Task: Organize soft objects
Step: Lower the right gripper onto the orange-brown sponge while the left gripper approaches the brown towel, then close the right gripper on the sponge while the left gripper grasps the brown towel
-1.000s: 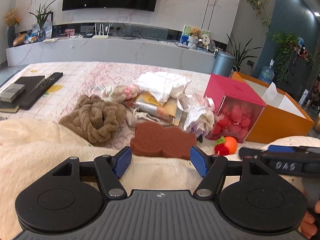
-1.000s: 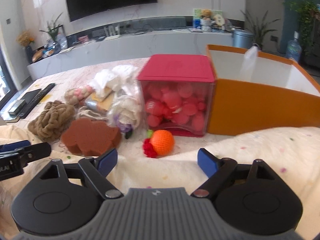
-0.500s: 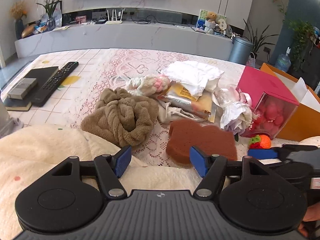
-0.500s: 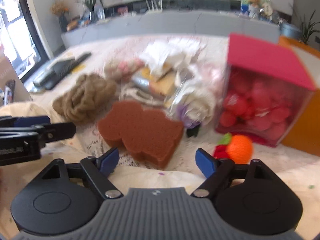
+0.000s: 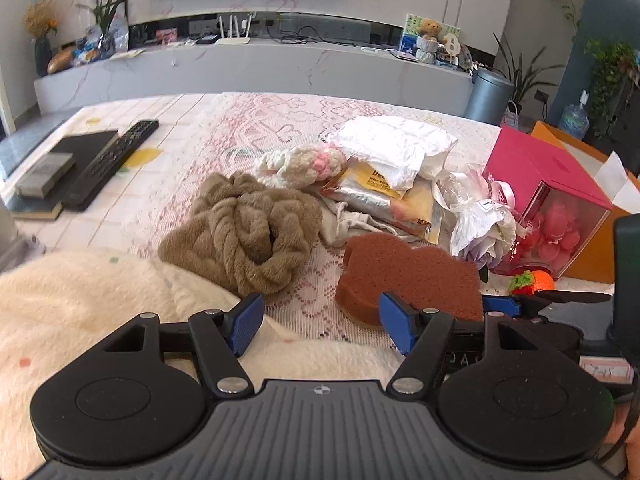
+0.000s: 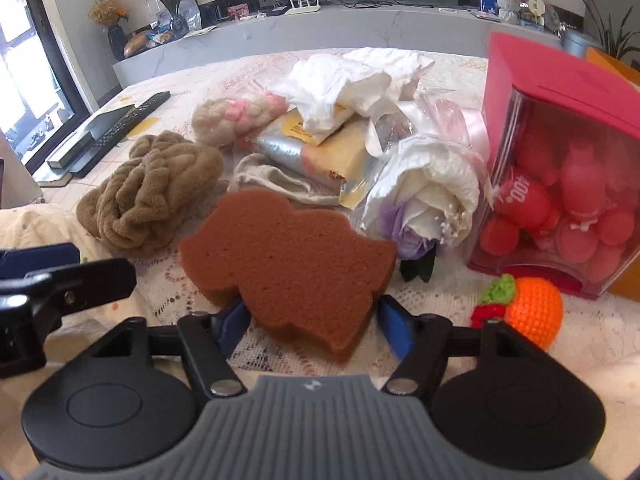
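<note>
From the left wrist I see a lace-covered surface (image 5: 256, 128) before a marble TV wall; my left tongs (image 5: 320, 318) gape, empty.

From the right wrist, my right tongs (image 6: 310, 322) have just been closing around one brown sponge (image 6: 292, 264) near the surface's front edge; whether they pinch it is unclear.

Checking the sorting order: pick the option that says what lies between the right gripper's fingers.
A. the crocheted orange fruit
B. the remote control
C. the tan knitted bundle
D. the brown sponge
D: in the right wrist view the brown sponge reaches in between the blue pads of the right gripper, whose jaws have just been closing on it; the crocheted orange fruit lies off to the side.
</note>
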The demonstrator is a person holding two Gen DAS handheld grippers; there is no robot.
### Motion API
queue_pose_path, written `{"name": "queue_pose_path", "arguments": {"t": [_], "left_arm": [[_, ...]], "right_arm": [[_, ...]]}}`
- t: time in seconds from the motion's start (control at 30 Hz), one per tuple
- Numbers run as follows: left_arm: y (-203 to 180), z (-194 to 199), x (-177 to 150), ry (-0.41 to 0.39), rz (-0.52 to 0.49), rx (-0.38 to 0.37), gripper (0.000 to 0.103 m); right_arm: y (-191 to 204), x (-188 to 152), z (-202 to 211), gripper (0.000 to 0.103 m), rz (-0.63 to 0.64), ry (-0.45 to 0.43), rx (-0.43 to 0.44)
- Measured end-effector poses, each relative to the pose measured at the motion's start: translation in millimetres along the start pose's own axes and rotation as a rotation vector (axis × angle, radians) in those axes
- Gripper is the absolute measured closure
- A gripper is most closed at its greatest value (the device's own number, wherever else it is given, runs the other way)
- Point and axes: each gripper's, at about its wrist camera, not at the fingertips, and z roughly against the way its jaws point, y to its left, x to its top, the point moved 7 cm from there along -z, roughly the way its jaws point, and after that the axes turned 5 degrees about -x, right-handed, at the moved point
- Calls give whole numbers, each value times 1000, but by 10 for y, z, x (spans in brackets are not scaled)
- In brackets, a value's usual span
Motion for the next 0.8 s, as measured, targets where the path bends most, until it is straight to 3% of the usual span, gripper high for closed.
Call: {"name": "queue_pose_path", "arguments": {"t": [0.07, 0.17, 0.3, 0.5, 0.63, 0.8], "left_arm": [[-9, -30, 66, 1, -24, 6, 25], [23, -120, 182, 9, -65, 68, 17], [133, -357, 248, 46, -60, 175, 17], [374, -639, 268, 101, 73, 233, 17], [532, -731, 252, 117, 183, 243, 25], [521, -702, 231, 106, 172, 276, 39]], "right_arm": [[12, -1, -12, 38, -7, -3, 11], [5, -10, -11, 38, -3, -2, 16], [8, -19, -7, 36, 8, -1, 17], [33, -31, -21, 34, 35, -15, 16], [41, -40, -25, 34, 39, -18, 18], [25, -41, -23, 35, 34, -19, 20]]}}
